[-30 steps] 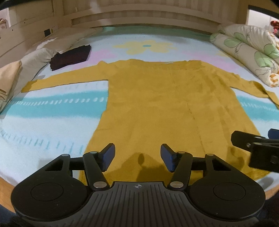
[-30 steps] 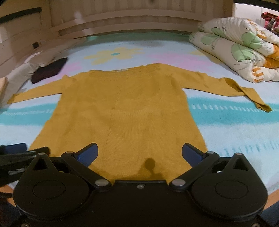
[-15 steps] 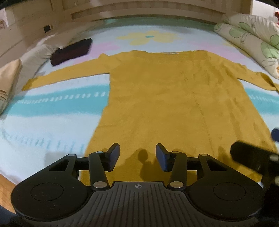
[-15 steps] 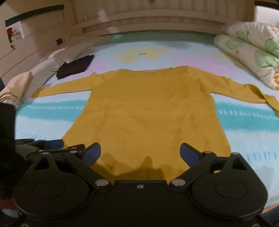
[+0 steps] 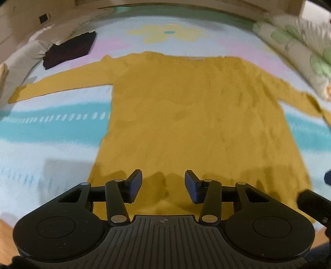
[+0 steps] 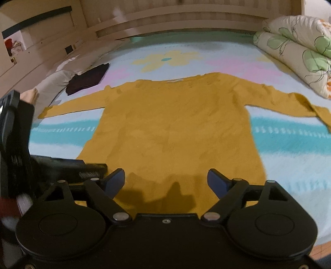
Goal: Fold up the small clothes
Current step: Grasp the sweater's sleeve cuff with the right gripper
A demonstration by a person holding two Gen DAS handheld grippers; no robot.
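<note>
A mustard-yellow long-sleeved sweater (image 5: 196, 115) lies flat on the bed, sleeves spread to both sides, hem nearest me. It also shows in the right wrist view (image 6: 178, 128). My left gripper (image 5: 163, 185) is open and empty, hovering just above the hem near its left half. My right gripper (image 6: 166, 182) is open wide and empty, above the hem's middle. The left gripper's body (image 6: 62, 163) shows at the left of the right wrist view; the right gripper (image 5: 314, 200) shows at the right edge of the left wrist view.
The bed has a pastel sheet (image 5: 51, 128) with a yellow flower print. A folded dark garment (image 5: 70, 49) lies at the back left by a grey pillow (image 6: 51, 87). A rolled floral duvet (image 6: 295, 55) lies at the back right. A wooden headboard (image 6: 186, 18) runs behind.
Both grippers have moved forward and lower over the hem. The left jaws narrowed, then widened again. The right gripper's view has swung left.
</note>
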